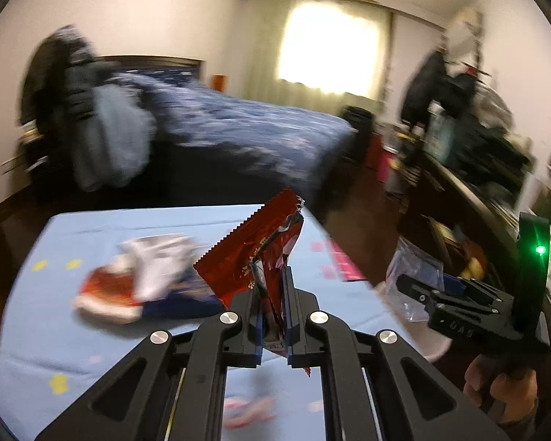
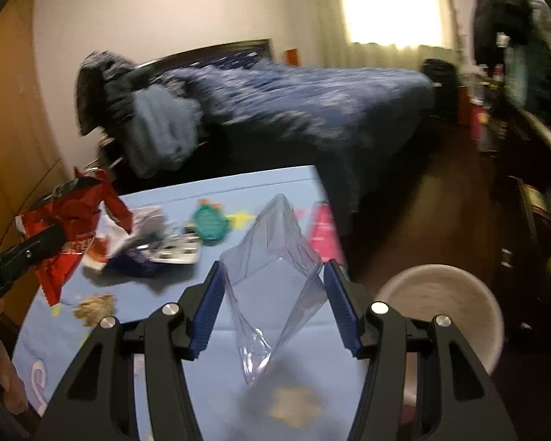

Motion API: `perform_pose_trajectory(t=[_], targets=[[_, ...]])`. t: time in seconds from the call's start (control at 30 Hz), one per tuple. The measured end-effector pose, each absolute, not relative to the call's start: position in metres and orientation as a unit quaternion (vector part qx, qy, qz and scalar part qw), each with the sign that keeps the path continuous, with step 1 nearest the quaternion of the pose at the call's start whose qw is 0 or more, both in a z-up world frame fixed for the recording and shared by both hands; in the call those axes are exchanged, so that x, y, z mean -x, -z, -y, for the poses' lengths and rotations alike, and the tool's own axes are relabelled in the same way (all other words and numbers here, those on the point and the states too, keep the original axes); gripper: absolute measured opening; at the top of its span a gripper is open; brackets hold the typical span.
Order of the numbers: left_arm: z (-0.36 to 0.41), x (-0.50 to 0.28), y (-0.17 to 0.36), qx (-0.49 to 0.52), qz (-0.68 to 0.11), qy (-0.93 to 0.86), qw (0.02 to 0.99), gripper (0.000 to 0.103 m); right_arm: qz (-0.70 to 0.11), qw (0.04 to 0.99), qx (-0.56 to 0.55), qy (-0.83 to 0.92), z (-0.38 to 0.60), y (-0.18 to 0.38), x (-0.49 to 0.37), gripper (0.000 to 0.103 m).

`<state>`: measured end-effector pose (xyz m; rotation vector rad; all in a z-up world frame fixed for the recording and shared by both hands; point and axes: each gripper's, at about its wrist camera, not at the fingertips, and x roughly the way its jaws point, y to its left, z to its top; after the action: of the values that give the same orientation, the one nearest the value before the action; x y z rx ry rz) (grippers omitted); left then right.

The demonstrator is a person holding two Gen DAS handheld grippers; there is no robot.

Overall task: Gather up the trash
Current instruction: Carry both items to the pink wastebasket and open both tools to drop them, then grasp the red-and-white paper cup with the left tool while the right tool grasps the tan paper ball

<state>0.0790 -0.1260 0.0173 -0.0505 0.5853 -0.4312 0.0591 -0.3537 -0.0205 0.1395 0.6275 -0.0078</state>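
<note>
My left gripper (image 1: 272, 275) is shut on a red snack wrapper (image 1: 253, 250), held above the light blue table (image 1: 92, 330). The wrapper also shows in the right wrist view (image 2: 73, 220). My right gripper (image 2: 273, 290) stands wide, with a clear plastic bag (image 2: 275, 275) between its blue pads (image 2: 209, 308); whether it is clamped is unclear. A pile of wrappers (image 1: 139, 279) lies on the table; it also shows in the right wrist view (image 2: 147, 250). The right gripper (image 1: 422, 294) appears at the table's right edge with the clear bag (image 1: 411, 275).
A white round bin (image 2: 444, 294) stands on the floor right of the table. A teal lid (image 2: 209, 224) and a pink card (image 2: 325, 231) lie on the table. A bed with a blue cover (image 2: 312, 103) is behind. Cluttered shelves (image 1: 477, 154) line the right wall.
</note>
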Motion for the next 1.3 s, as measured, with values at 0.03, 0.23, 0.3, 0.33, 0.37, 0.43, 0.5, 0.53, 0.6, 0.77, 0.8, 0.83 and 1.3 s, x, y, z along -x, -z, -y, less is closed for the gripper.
perform_pose_trajectory(t=[0.03,0.23,0.3,0.33,0.37,0.43,0.5,0.53,0.6,0.77,0.8,0.83,1.3], targets=[[0.142,-0.081,-0.016,0.018,-0.288,0.225,0.931,0.009,-0.307,0.949,-0.07,0.016,0.362,0.021,-0.055,0.056],[0.236,-0.094,-0.01,-0.015,-0.298,0.313,0.902,0.009,-0.314,0.938,-0.112,0.097,0.436,0.041,-0.033,0.056],[0.27,-0.1,-0.002,-0.032,-0.304,0.338,0.89,0.009,-0.321,0.931,-0.122,0.124,0.458,0.052,-0.03,0.056],[0.282,-0.102,0.001,-0.039,-0.306,0.342,0.888,0.009,-0.326,0.927,-0.126,0.134,0.467,0.058,-0.03,0.056],[0.294,-0.103,0.004,-0.045,-0.308,0.348,0.884,0.009,-0.331,0.924,-0.13,0.142,0.478,0.065,-0.03,0.056],[0.32,-0.107,0.011,-0.054,-0.315,0.364,0.875,0.009,-0.338,0.919,-0.134,0.152,0.493,0.075,-0.029,0.056],[0.342,-0.117,0.022,-0.056,-0.329,0.379,0.863,0.01,-0.343,0.916,-0.137,0.16,0.502,0.085,-0.032,0.056],[0.35,-0.122,0.025,-0.059,-0.336,0.382,0.859,0.011,-0.346,0.913,-0.137,0.166,0.507,0.091,-0.035,0.056],[0.369,-0.127,0.035,-0.063,-0.35,0.392,0.848,0.014,-0.349,0.911,-0.135,0.172,0.514,0.098,-0.04,0.056],[0.397,-0.13,0.05,-0.084,-0.363,0.396,0.839,0.024,-0.349,0.911,-0.134,0.174,0.525,0.113,-0.049,0.066],[0.398,-0.13,0.052,-0.083,-0.365,0.4,0.837,0.034,-0.349,0.911,-0.133,0.175,0.527,0.115,-0.05,0.067],[0.403,-0.131,0.054,-0.082,-0.366,0.4,0.836,0.048,-0.347,0.912,-0.133,0.176,0.528,0.117,-0.051,0.07],[0.35,-0.131,0.025,-0.02,-0.331,0.368,0.868,0.082,-0.354,0.912,-0.107,0.177,0.522,0.116,-0.063,0.085]])
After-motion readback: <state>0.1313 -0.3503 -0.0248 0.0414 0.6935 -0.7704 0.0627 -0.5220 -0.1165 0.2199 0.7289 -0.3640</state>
